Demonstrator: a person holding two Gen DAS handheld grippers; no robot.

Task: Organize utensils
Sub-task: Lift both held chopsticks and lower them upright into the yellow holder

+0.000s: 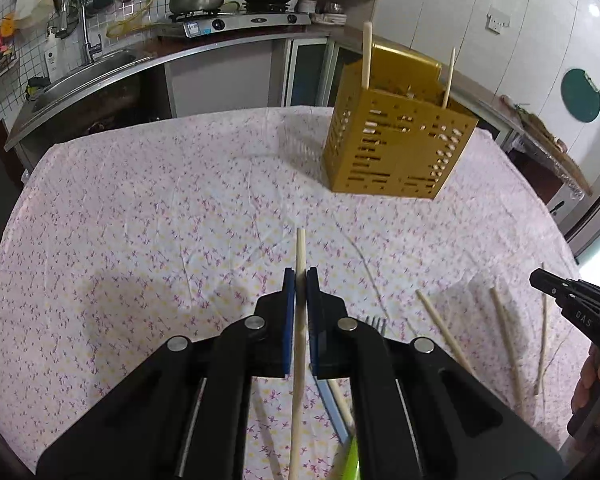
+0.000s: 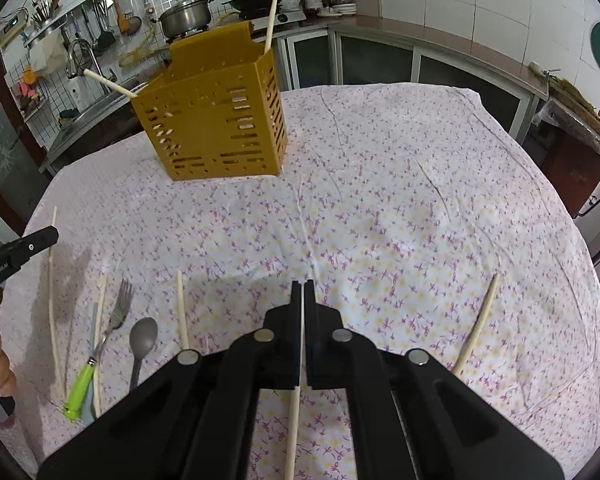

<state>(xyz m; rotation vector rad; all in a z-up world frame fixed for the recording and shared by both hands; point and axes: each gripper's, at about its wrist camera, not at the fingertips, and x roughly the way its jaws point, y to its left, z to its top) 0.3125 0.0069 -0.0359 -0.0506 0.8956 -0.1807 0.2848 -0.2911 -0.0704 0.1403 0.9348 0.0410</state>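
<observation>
A yellow slotted utensil holder (image 1: 396, 148) stands on the flowered tablecloth with two chopsticks (image 1: 366, 56) upright in it; it also shows in the right wrist view (image 2: 216, 128). My left gripper (image 1: 301, 276) is shut on a wooden chopstick (image 1: 300, 248) that sticks out past its tips. My right gripper (image 2: 302, 286) is shut on a thin chopstick (image 2: 294, 420). On the cloth lie a fork (image 2: 118, 312), a spoon (image 2: 142, 340), a green-handled utensil (image 2: 80, 384) and several loose chopsticks (image 2: 182, 312).
The other gripper shows at the right edge of the left wrist view (image 1: 572, 304) and at the left edge of the right wrist view (image 2: 20, 248). One chopstick (image 2: 478, 324) lies apart at the right. A kitchen counter with sink (image 1: 96, 68) and stove lies beyond the table.
</observation>
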